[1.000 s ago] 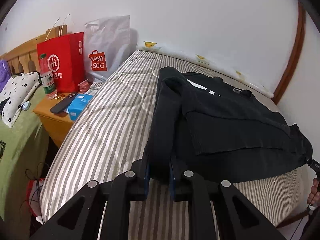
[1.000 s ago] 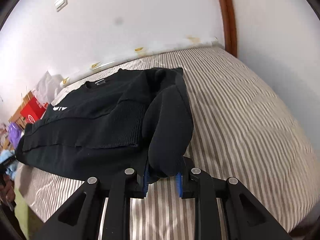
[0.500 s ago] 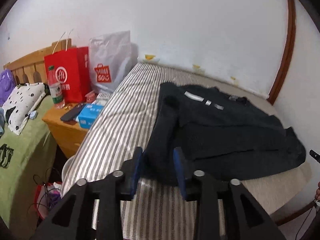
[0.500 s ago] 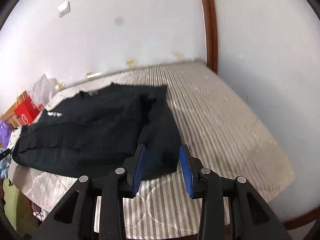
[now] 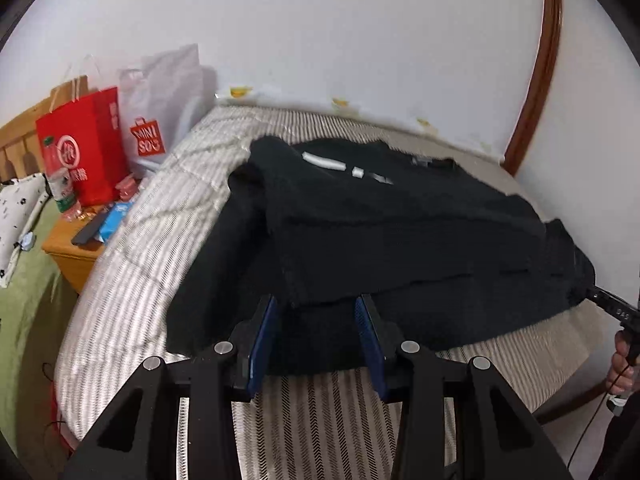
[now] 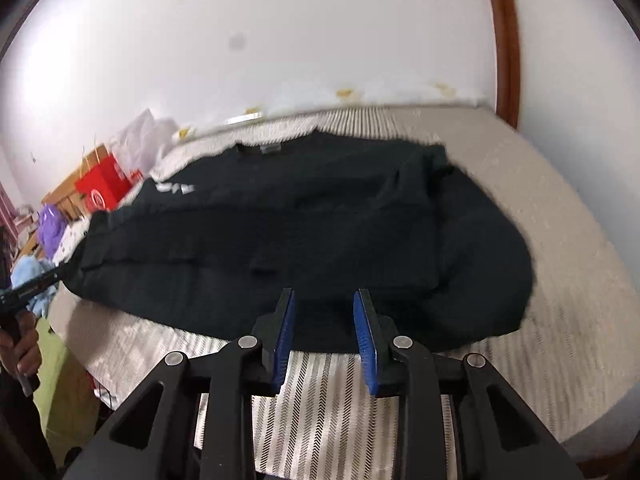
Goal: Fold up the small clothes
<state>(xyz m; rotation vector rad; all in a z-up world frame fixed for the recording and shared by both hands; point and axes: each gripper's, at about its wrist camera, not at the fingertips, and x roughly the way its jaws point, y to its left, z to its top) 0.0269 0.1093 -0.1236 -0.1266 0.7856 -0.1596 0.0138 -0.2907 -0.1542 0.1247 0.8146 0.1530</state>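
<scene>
The left tongs stand released, having just opened, over the near hem of the black sweater lying on the striped bed; a snagged hem could drag the fold loose. The right tongs, just narrowing, grip nothing; only this view shows the bunched sleeve, which may slump.

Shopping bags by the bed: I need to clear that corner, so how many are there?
2. A red paper bag stands on the wooden nightstand beside the mattress, and a white Miniso bag stands right behind it against the wall. More could be hidden behind them.
</scene>
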